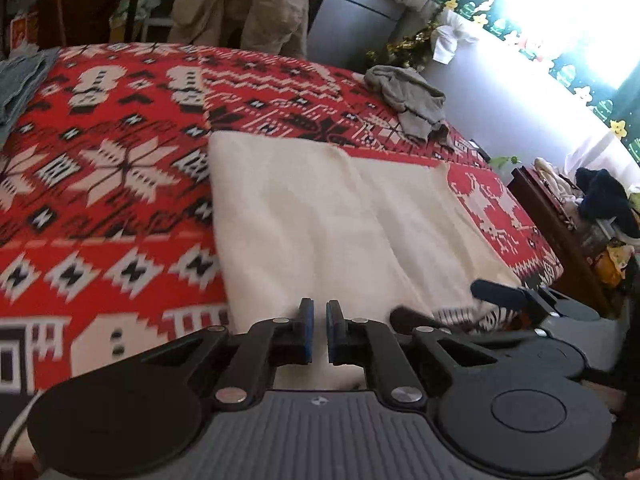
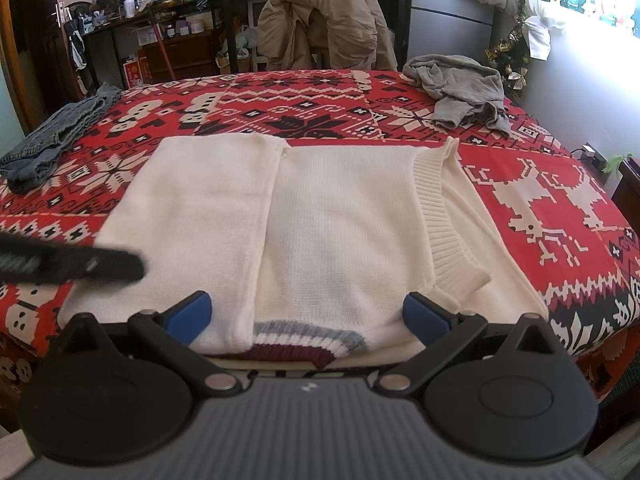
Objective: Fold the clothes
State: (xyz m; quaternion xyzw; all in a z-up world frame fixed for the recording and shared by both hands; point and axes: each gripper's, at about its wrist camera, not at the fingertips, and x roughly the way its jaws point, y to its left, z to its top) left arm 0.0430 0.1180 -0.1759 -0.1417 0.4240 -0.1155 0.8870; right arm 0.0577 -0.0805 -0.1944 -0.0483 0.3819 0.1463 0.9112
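Observation:
A cream knitted sweater (image 2: 340, 220) lies flat on the red patterned blanket (image 2: 560, 208), its sides folded in and a grey and maroon striped hem at the near edge. My right gripper (image 2: 308, 318) hangs open just above that hem, blue pads wide apart and nothing pressed between them. My left gripper (image 1: 320, 332) is shut, its pads almost touching, above the sweater (image 1: 320, 220) near its left front corner, with no cloth between them. In the right wrist view the left gripper (image 2: 80, 266) shows as a blurred black bar at the left. The right gripper (image 1: 452, 306) appears low at the right in the left wrist view.
A crumpled grey garment (image 2: 460, 84) lies at the far right of the bed and folded jeans (image 2: 52, 140) at the far left. Behind the bed stands a chair draped with a tan jacket (image 2: 328, 20). A dark wooden nightstand (image 1: 560, 220) stands right of the bed.

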